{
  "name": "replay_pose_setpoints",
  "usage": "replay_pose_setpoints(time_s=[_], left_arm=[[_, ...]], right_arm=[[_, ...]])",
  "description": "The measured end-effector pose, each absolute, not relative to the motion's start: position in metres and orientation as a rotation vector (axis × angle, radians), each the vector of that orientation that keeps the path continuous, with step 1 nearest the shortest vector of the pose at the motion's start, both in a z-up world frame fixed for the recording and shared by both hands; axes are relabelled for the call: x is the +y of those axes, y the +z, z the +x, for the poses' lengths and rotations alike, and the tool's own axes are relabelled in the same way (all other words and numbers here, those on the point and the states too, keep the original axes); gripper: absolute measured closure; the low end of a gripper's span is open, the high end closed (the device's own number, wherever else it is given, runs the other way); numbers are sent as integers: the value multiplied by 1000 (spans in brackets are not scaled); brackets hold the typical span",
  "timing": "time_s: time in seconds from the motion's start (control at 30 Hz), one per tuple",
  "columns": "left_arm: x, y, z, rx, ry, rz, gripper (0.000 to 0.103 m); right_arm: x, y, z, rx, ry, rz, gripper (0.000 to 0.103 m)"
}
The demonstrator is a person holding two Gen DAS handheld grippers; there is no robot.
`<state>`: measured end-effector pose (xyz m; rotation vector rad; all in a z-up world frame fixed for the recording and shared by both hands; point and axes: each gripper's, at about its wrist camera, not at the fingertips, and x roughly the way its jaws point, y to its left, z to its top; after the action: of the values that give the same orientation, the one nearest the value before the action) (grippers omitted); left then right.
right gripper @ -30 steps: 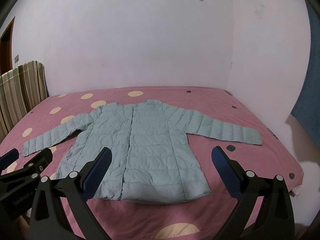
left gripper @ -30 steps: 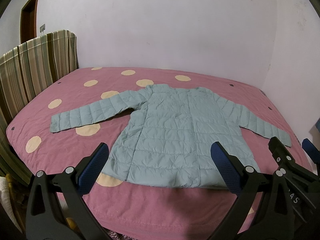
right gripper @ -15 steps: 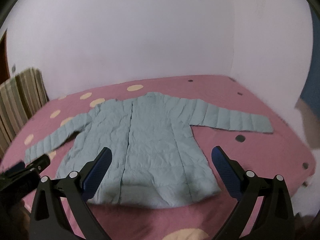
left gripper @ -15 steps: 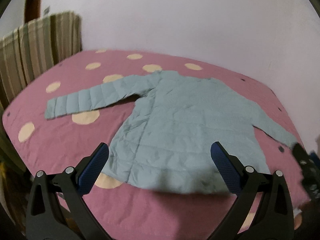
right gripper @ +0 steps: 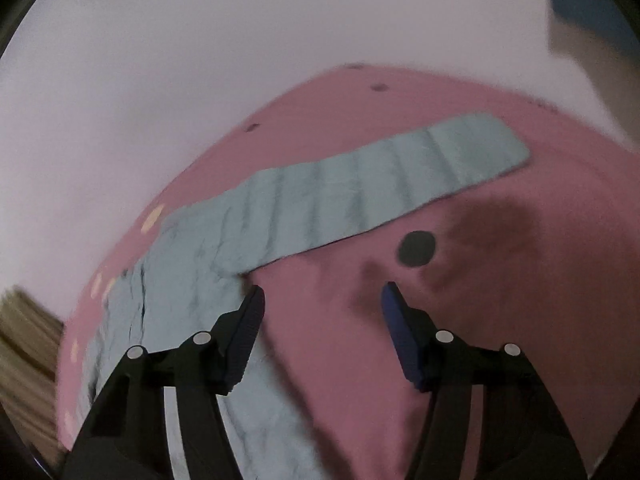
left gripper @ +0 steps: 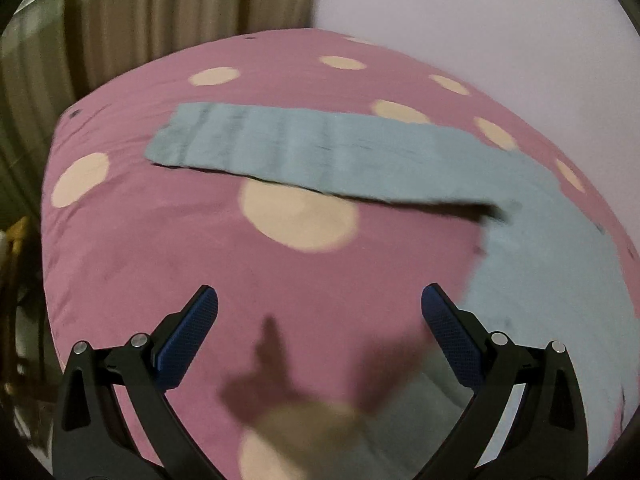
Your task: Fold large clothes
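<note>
A light blue quilted jacket lies flat on the pink spotted bedspread. In the left wrist view its left sleeve stretches out across the bed. My left gripper hangs open above bare bedspread below that sleeve, nothing between its fingers. In the right wrist view the jacket's body and right sleeve show. My right gripper hovers over the bedspread just under the armpit, its jaws closing with only bedspread between them.
A striped headboard rises behind the bed on the left. White walls close the far side. A dark round spot marks the bedspread near the right gripper. Gripper shadows fall on the cover.
Both grippers have dropped and swung outward, each toward its own sleeve. The views now sit close over the bed. The right gripper's jaws stand narrower than before.
</note>
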<state>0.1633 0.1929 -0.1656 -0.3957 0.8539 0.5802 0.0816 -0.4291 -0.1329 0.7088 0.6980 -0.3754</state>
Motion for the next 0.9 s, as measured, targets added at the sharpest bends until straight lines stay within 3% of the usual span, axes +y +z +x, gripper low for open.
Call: replay_pose_setpoints(time_s=[0.13, 0.4, 0.6, 0.73, 0.9], left_arm=[[225, -180, 169, 849, 681, -448, 2], [250, -213, 179, 891, 779, -462, 2], [247, -217, 183, 904, 800, -415, 2], [246, -220, 186, 927, 825, -398, 2], [245, -223, 190, 952, 840, -373, 2]], right_arm=[[-496, -162, 80, 632, -444, 933, 42], [-575, -199, 72, 516, -546, 1126, 41], [-594, -201, 79, 426, -601, 1140, 41], [-587, -195, 81, 424, -686, 1080, 50], [-584, -188, 74, 388, -682, 1114, 51]])
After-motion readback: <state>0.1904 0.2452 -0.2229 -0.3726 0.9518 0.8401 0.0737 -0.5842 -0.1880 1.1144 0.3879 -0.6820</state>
